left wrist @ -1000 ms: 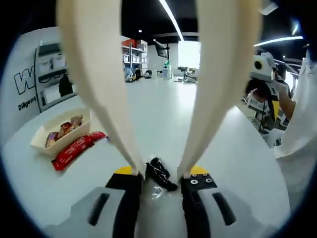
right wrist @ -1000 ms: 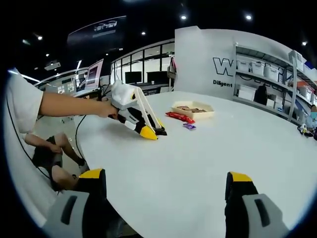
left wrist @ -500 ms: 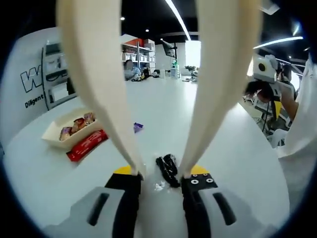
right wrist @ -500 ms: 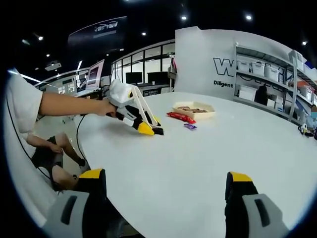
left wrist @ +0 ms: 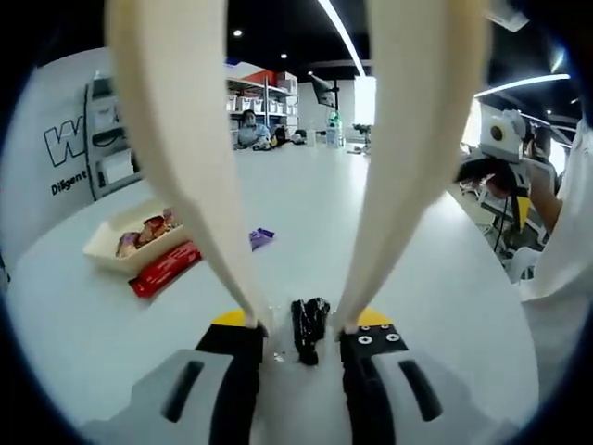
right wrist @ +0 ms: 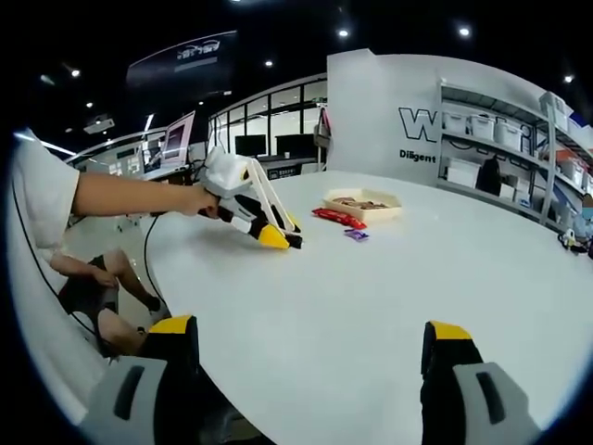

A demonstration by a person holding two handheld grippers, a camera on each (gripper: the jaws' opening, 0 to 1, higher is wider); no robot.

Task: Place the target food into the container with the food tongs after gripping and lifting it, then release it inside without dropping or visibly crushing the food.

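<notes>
Cream food tongs (left wrist: 185,158) ride inside the jaws of my left gripper (left wrist: 303,320), their tips apart. A small black wrapped food (left wrist: 309,329) lies on the white table between the two tips, and neither tip visibly presses it. The cream container (left wrist: 104,243) with several wrapped snacks sits at the far left. In the right gripper view a hand holds the left gripper (right wrist: 280,237) low over the table, short of the container (right wrist: 361,205). My right gripper (right wrist: 310,326) stands wide open over the table's near edge, holding nothing.
A red packet (left wrist: 165,269) lies beside the container and a small purple sweet (left wrist: 261,238) a little nearer; both also show as the packet (right wrist: 336,219) and the sweet (right wrist: 355,236). The round white table (right wrist: 389,297) spreads wide. A person's sleeve (left wrist: 565,241) is at the right.
The left gripper has turned slightly, so the black food now lies straight between the tong tips instead of slanted. The tong gap is unchanged. The right gripper has held still.
</notes>
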